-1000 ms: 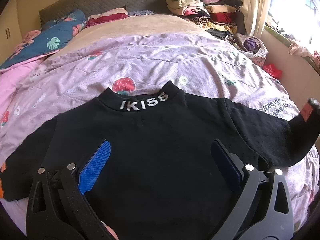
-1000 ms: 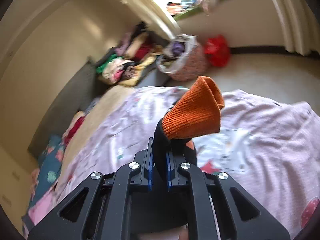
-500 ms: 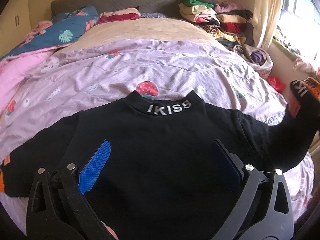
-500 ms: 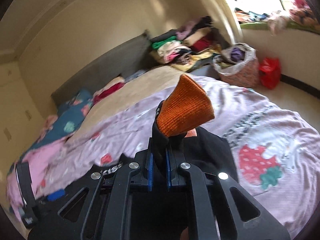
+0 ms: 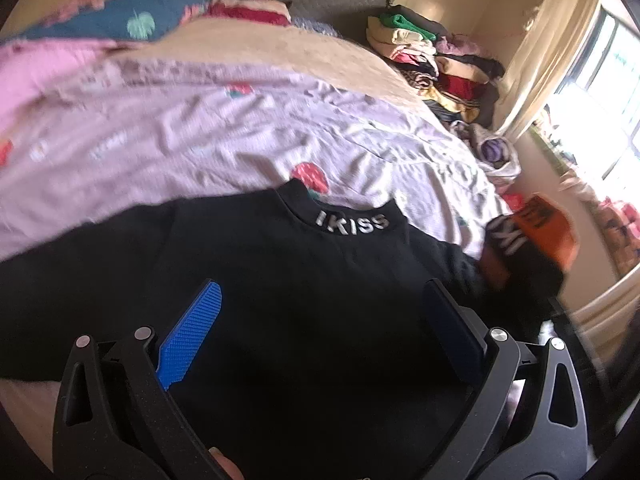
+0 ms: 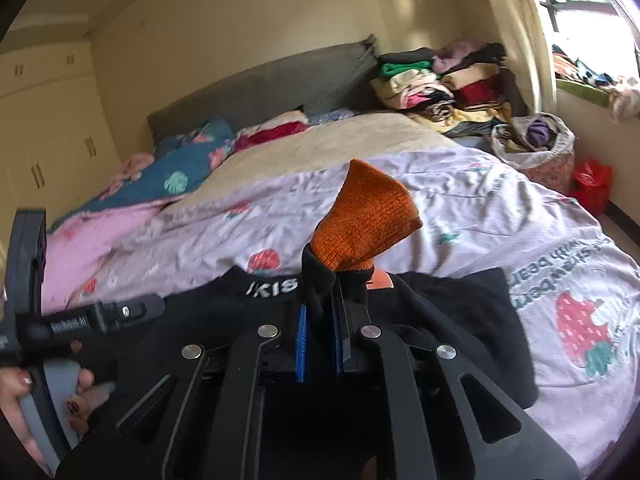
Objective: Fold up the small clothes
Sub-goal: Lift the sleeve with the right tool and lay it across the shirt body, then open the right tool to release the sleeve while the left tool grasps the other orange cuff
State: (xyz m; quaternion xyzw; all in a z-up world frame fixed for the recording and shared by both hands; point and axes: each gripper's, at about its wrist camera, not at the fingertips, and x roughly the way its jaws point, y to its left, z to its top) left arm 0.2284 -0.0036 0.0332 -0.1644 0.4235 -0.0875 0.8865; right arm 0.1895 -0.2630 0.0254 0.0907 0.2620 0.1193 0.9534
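Observation:
A small black sweater (image 5: 304, 280) with "IKISS" on its collar (image 5: 352, 224) lies face down on the lilac bedspread (image 5: 200, 136). My left gripper (image 5: 320, 312) is open and empty, its blue pads (image 5: 192, 332) hovering over the sweater's back. My right gripper (image 6: 320, 320) is shut on the sweater's right sleeve near its orange cuff (image 6: 364, 220), holding it lifted over the sweater body (image 6: 460, 320). The cuff also shows in the left wrist view (image 5: 544, 232), at the right beside the collar.
A pile of folded clothes (image 6: 440, 80) sits at the bed's far right corner by the grey headboard (image 6: 260, 88). A basket of laundry (image 6: 536, 144) and a red bag (image 6: 592, 184) stand on the floor. Pillows and a pink blanket (image 6: 88, 240) lie at left.
My right gripper has carried the orange-cuffed sleeve inward from the bed's right side, over the sweater body. The left gripper has tilted and stayed open above the sweater.

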